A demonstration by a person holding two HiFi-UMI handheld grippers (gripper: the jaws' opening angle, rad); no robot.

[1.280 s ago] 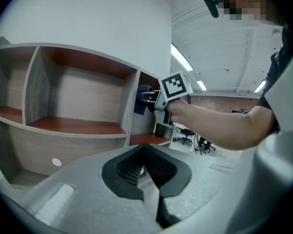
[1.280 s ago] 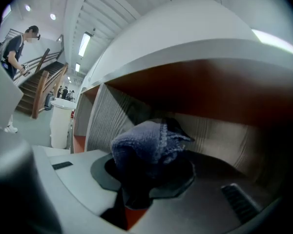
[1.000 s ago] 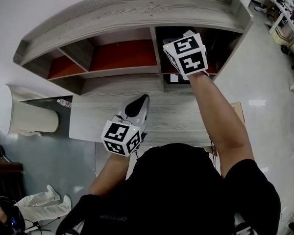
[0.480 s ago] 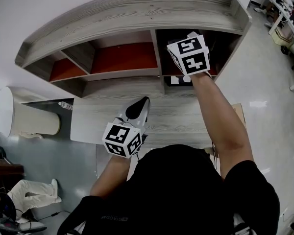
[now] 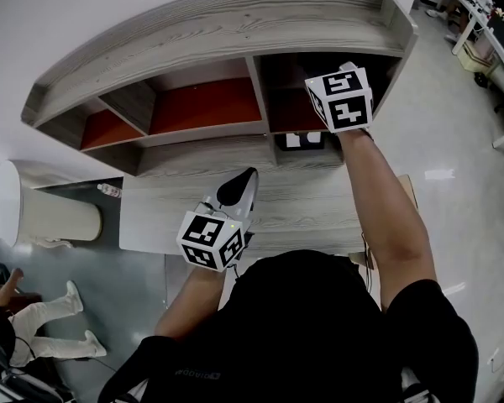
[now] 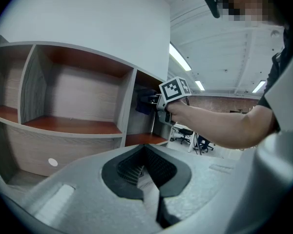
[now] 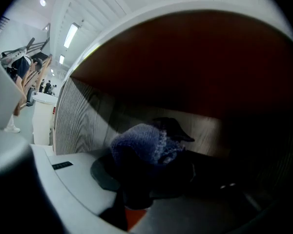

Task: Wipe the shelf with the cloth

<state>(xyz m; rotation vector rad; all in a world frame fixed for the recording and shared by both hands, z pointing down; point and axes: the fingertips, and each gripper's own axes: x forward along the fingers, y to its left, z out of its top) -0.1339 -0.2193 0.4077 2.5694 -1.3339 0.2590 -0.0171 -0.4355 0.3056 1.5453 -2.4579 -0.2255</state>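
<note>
Shelf [image 5: 203, 30]: grey wood, red-brown boards, on table [image 5: 311, 212].
Right tongs [image 7: 151, 157]: clenched on blue cloth [image 7: 139, 143], rightmost compartment.
Left tongs [image 6: 146, 165]: closed, empty.
Floor [image 5: 454, 141]: glossy grey.

Open office: swivel chairs [image 6: 186, 131], ceiling strip lights [image 6: 177, 63], distant desks [image 5: 475, 19].

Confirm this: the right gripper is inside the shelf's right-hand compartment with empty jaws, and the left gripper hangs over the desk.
Not empty: the right gripper view shows the right gripper shut on a blue cloth. The rest stands: it is inside the shelf's right-hand compartment, and the left gripper hangs over the desk.
</note>
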